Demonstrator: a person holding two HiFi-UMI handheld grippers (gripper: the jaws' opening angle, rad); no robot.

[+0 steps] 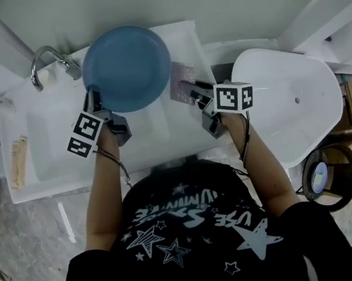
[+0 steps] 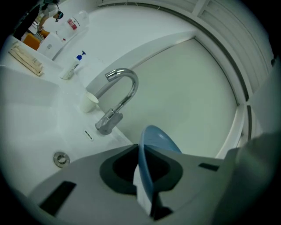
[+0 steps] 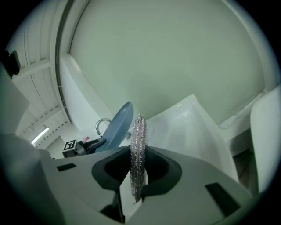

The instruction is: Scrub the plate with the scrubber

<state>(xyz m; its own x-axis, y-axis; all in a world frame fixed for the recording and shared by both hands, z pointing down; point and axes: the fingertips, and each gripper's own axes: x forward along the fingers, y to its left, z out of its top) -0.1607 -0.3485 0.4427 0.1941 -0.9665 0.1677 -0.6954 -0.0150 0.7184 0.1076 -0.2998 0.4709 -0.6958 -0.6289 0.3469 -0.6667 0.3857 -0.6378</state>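
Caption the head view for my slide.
Left gripper holds blue plate over sink; right gripper holds metallic scrubber beside it.

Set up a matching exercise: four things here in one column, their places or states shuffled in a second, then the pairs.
1. plate
2. scrubber
3. faucet
4. tub

A. clamped in the right hand-held gripper
B. on the sink's back rim
C. clamped in the left hand-held gripper
D. right of the sink

Pairs: 1-C, 2-A, 3-B, 4-D

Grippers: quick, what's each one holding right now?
Left gripper: closed on the blue plate, at its rim.
Right gripper: closed on the silver scrubber.
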